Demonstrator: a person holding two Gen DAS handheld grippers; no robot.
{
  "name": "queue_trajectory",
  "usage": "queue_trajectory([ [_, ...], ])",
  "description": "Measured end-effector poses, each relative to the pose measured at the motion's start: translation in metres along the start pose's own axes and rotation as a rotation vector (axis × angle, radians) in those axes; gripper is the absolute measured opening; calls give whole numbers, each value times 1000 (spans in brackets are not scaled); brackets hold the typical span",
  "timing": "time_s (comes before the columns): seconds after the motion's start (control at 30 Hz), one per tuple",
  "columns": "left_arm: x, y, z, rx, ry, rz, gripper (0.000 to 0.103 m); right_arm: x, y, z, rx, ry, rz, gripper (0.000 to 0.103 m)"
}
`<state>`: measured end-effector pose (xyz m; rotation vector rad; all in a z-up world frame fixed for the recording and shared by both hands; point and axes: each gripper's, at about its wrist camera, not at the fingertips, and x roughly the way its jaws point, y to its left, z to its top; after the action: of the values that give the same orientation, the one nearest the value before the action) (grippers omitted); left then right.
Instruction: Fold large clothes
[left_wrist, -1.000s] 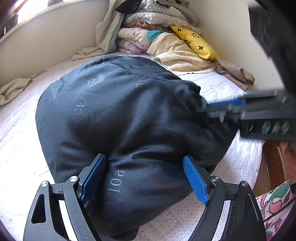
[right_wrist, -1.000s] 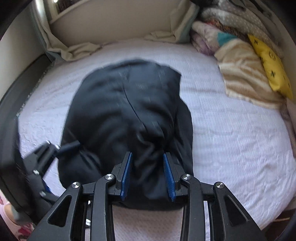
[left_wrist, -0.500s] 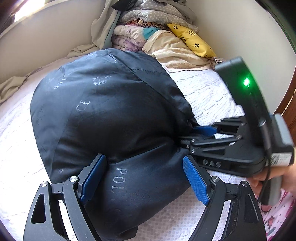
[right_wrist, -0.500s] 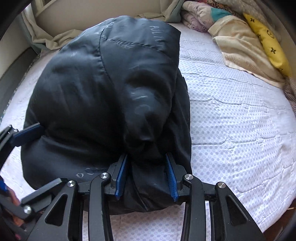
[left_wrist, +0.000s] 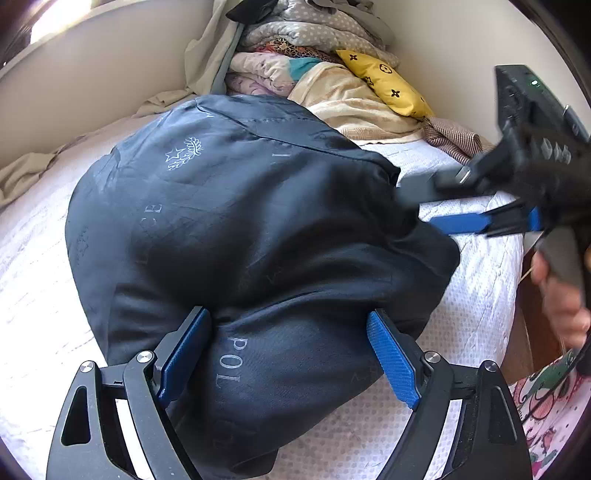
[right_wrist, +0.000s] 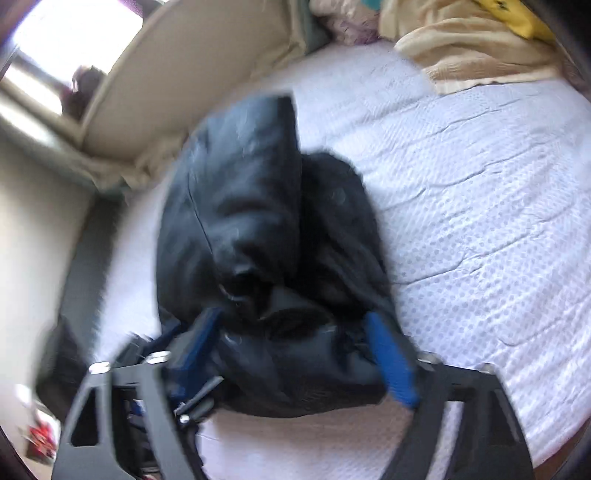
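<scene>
A big dark navy padded jacket (left_wrist: 240, 221) with pale lettering lies bundled on the white bedspread (left_wrist: 37, 295). My left gripper (left_wrist: 288, 350) stands open at its near end. A bulge of the jacket sits between the blue pads, and the right pad's face shows bare. The right gripper (left_wrist: 443, 206), held by a hand (left_wrist: 561, 306), hovers at the jacket's right edge. In the blurred right wrist view the right gripper (right_wrist: 295, 350) has its jaws opening wide. A loose fold of the jacket (right_wrist: 240, 203) lies between the pads, which do not pinch it.
Folded blankets (left_wrist: 314, 55) and a yellow cushion (left_wrist: 384, 81) are stacked at the back right corner. A beige padded wall (left_wrist: 92, 74) runs along the far side, with a crumpled beige sheet (left_wrist: 22, 177) at its foot. The bed's edge and brown wood (left_wrist: 524, 332) are at the right.
The right gripper, shut on a jacket fold before, has spread its jaws, let the fold go, rolled and pulled back from it. The left gripper has stayed put.
</scene>
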<state>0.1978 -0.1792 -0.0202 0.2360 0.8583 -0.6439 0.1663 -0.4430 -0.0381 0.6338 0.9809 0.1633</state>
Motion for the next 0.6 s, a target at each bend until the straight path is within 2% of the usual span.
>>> queue_trajectory([
  [0.1,0,0,1,-3,3,-2,88,-22,0,12,15,-55,-84,88],
  [0.2,2,-2,4,1,6,1,89,-28,11,32,-28,-76,-120,88],
  [0.27,2,-2,4,-2,8,-2,90,-24,33,51,-96,-85,-109,90],
  [0.4,2,-2,6,-11,11,-10,90,6,54,69,-149,-29,-80,91],
  [0.53,2,1,8,-25,15,-24,91,39,33,72,-135,36,-140,91],
  [0.6,1,2,9,-32,17,-30,91,54,14,72,-91,69,-104,91],
])
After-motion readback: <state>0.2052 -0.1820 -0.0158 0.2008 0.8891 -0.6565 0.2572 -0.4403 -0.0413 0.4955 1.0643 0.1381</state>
